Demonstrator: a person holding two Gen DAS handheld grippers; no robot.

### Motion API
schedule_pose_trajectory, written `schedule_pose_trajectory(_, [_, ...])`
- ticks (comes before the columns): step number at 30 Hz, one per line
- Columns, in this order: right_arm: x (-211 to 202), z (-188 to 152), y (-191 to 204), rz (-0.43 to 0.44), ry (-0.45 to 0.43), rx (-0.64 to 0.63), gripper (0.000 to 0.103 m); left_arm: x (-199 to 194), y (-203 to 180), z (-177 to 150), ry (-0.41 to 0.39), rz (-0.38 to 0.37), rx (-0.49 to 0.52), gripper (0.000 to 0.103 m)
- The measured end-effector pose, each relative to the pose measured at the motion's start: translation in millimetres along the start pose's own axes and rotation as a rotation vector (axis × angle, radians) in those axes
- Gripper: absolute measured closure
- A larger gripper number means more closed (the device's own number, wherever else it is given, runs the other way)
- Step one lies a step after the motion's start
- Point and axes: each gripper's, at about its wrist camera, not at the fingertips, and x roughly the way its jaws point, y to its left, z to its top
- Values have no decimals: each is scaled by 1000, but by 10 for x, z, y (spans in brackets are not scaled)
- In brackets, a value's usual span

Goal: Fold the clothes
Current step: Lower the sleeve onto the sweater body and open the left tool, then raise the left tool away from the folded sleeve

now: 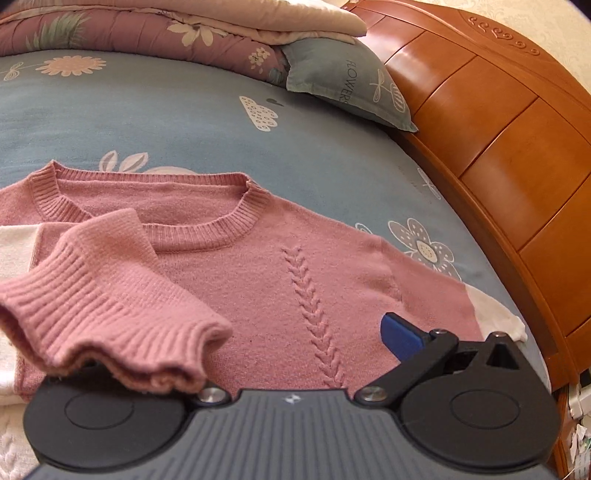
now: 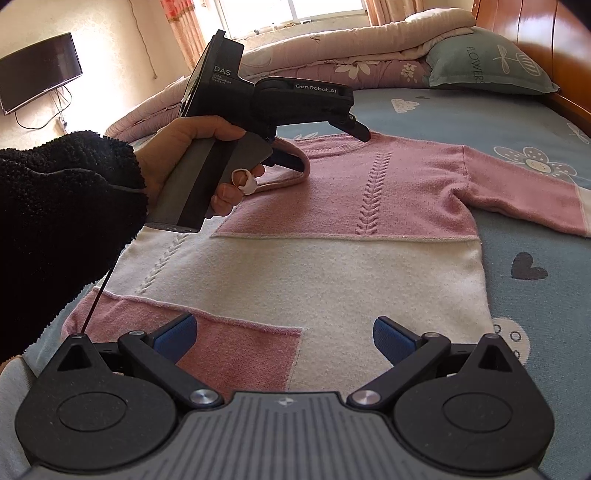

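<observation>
A pink and white knit sweater (image 2: 351, 266) lies flat, front up, on the blue flowered bedsheet (image 2: 535, 295). One sleeve is folded in over the chest, and its ribbed pink cuff (image 1: 110, 325) drapes over the left finger of my left gripper (image 1: 288, 343), hiding that finger. The right blue pad (image 1: 400, 338) stands wide apart, so this gripper is open. From the right wrist view, a hand holds the left gripper (image 2: 325, 147) over the neckline. The other sleeve (image 2: 524, 192) lies stretched out to the right. My right gripper (image 2: 284, 336) hovers open above the sweater's hem, holding nothing.
A grey-green pillow (image 1: 351, 81) and folded quilts (image 1: 147, 29) lie at the head of the bed. The wooden headboard (image 1: 498, 129) runs along the right. A black fleece sleeve (image 2: 62, 221) fills the left. A wall TV (image 2: 37, 81) hangs beyond.
</observation>
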Motion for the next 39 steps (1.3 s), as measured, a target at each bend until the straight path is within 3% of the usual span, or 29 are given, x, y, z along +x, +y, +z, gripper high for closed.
schedule_pose_trajectory(3, [12,-3,7,-3,4,-4,0,73,-128,-10,62,52,84,1])
schedule_pose_trajectory(7, [17,-1,-6,-7,7,0,0,-97,-117,-52,87,-18,73,1])
schedule_pose_trajectory(12, [-1,-1,-7,1,-1,1,0,-456,160,-51,19,-50,-51,1])
schedule_pose_trajectory(15, [-4,-4,-2,1,-1,-3,0,-600,406,21,-31,-5,-134,1])
schedule_pose_trajectory(16, [-2,-4,-2,0,0,-3,0,-601,521,42,-31,-3,-185,1])
schedule_pose_trajectory(25, [64,-8,6,-16,24,-8,0,-252,539,319,-130,28,-233,1])
schedule_pose_trajectory(37, [113,-21,-20,-29,43,-3,0,-320,-105,243,10,-160,-45,1])
schedule_pose_trajectory(39, [129,-23,-20,-35,48,-4,0,-542,-12,243,-13,-135,-42,1])
